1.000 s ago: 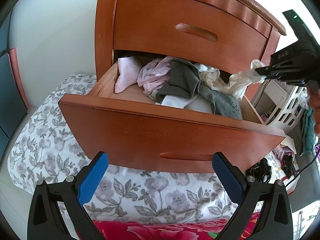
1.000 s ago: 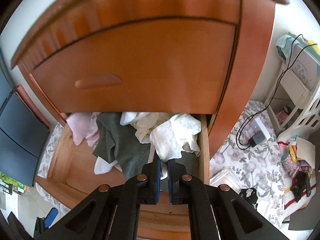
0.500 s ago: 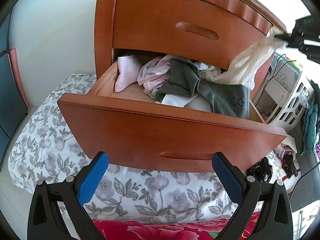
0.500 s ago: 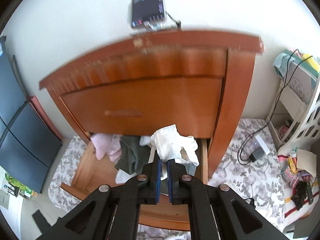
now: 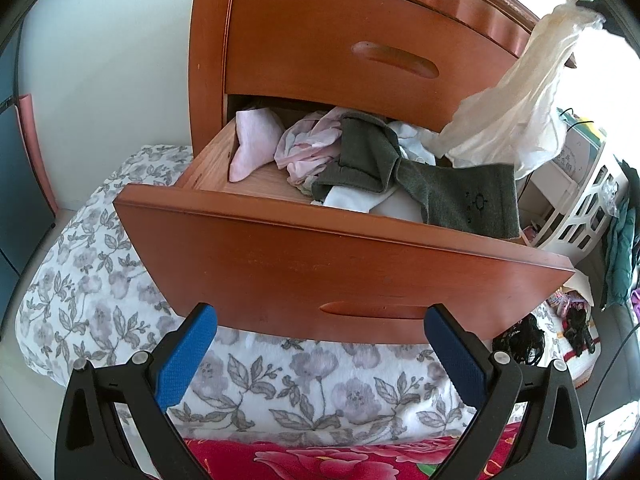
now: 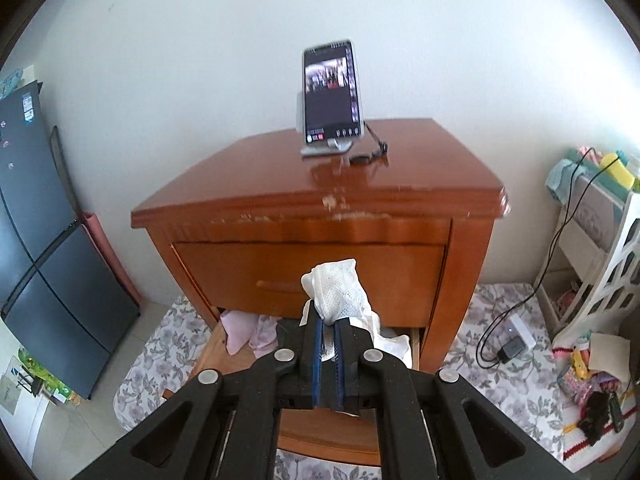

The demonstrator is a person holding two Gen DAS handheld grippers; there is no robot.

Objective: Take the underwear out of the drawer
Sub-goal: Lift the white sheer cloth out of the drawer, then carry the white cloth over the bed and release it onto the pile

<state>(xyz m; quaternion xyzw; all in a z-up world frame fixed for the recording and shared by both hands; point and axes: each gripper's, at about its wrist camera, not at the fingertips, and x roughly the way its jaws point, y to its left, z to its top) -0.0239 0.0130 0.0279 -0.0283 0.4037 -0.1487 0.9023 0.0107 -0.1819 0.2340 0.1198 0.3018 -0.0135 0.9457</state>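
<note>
- Underwear [image 5: 516, 96], cream-white mesh fabric, clamped in right gripper [image 6: 328, 354], hanging in air above right rear corner of open drawer [image 5: 344, 264]; lower hem near the clothes pile, cannot tell if touching.
- Right gripper jaws squeezed nearly together on a bunched end of the fabric; rest trailing down toward drawer.
- Left gripper [image 5: 324, 356] spread wide, empty, hovering below drawer front over floral bedding [image 5: 280, 384].
- Left in drawer: grey garment [image 5: 440, 184] draped over right front edge, pink clothes [image 5: 256, 144] at left rear, white pieces [image 5: 360, 200] under the grey.
- Phone on stand [image 6: 332, 100] on top of nightstand [image 6: 320, 184], near rear edge.
- Risk: thin pinch on slippery mesh, likely slip and drop back into drawer if jerked.
- Risk: trailing hem possibly snagging grey garment, dragging it over drawer's front edge onto bedding.
- Risk: swinging fabric or gripper knocking phone stand if lifted further toward nightstand top.
- Risk: hem catching on closed upper drawer [image 5: 360, 48] lip.
</note>
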